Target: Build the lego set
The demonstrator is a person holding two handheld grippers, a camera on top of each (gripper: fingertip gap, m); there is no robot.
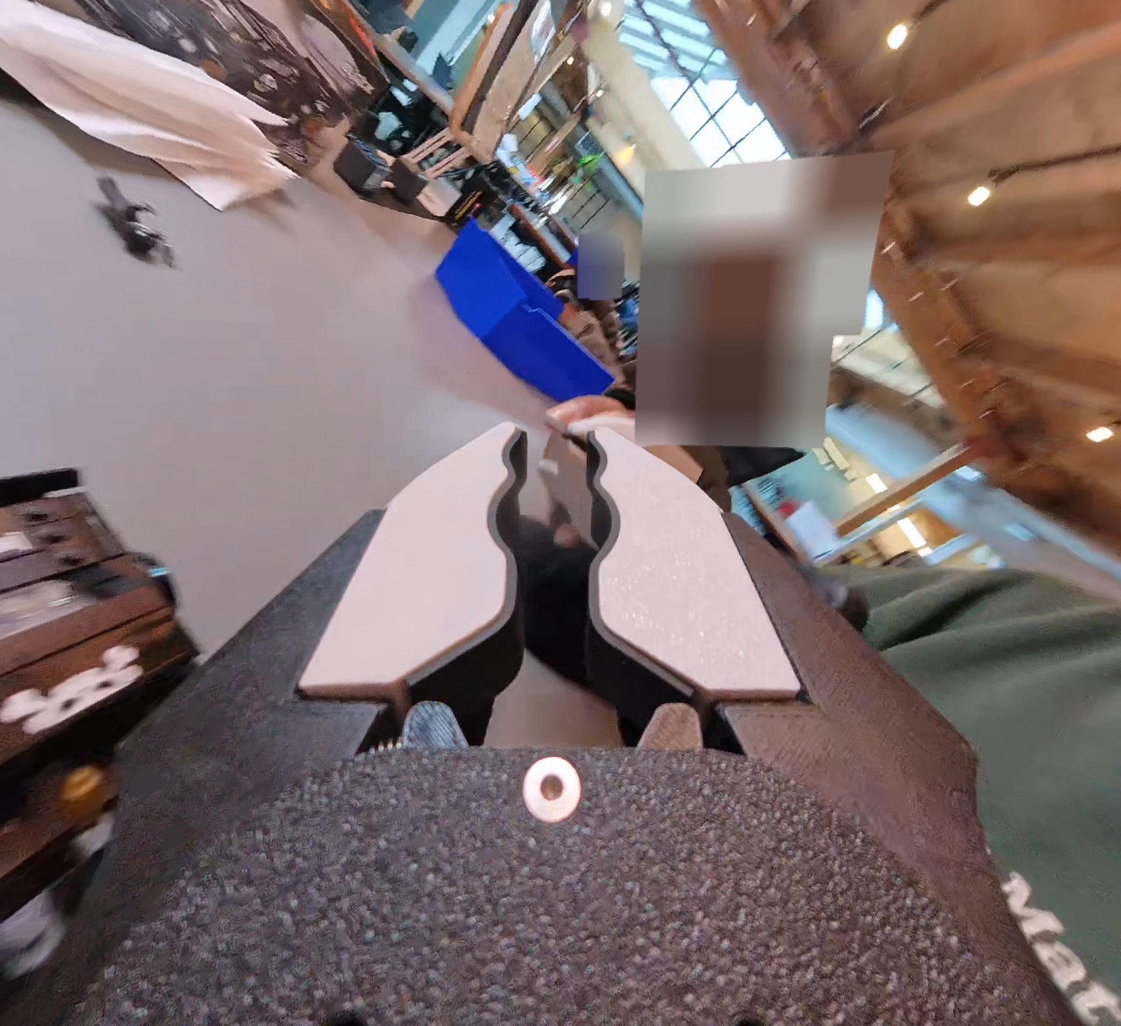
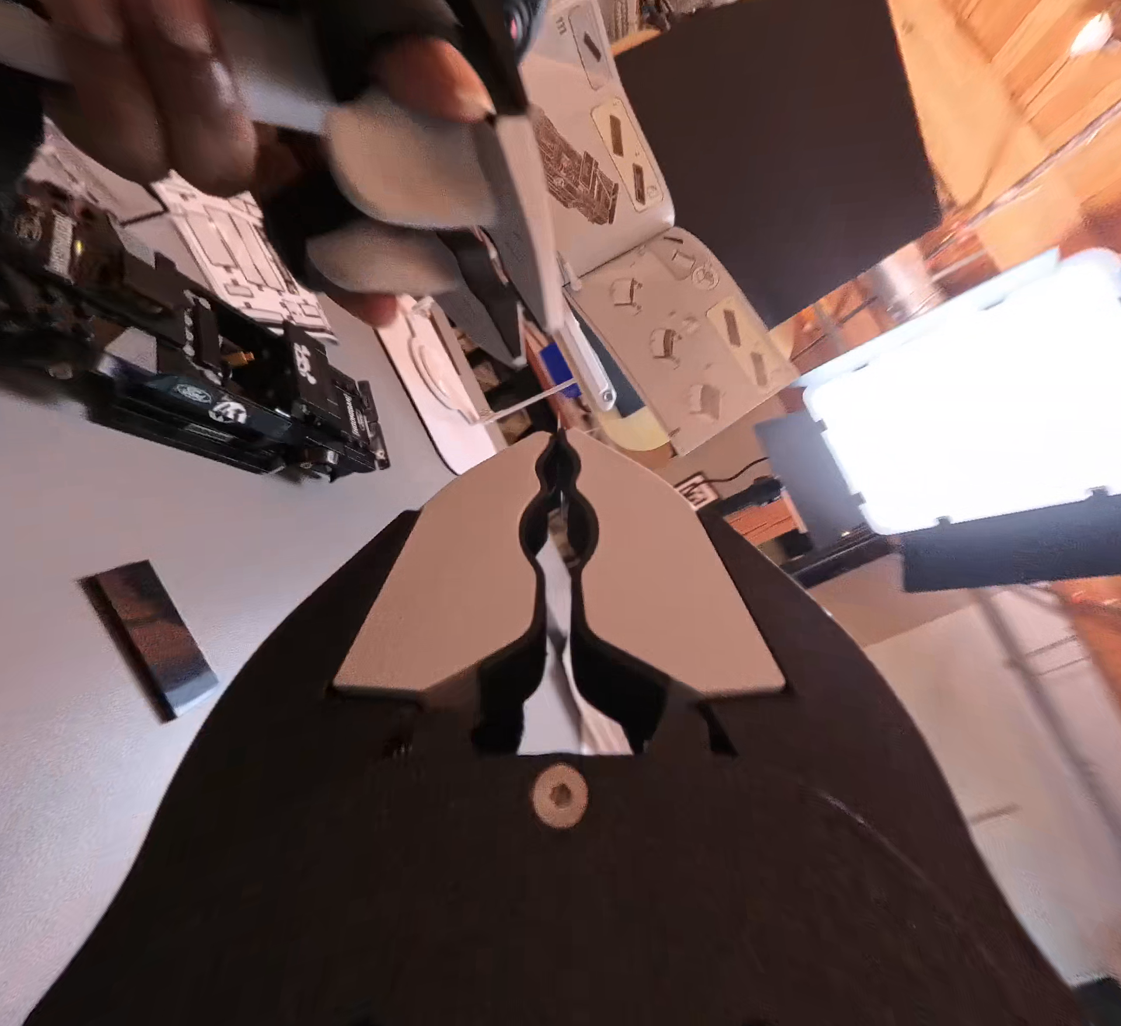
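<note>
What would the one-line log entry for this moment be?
left gripper: shut on light grey piece | right gripper: shut, near piece | black lego car: on table | instruction booklet: open

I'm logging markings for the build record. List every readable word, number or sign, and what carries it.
No writing is quoted here; these things bear it.
Black lego car: white markings, blurred.
Sticker sheet: print too small to read.
Instruction booklet: small marks beside drawings.
Green sleeve: white lettering, cut off at the edge.

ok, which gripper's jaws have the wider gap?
The left gripper: a grey piece sits between its jaws. On the right gripper the tips almost touch.
</note>
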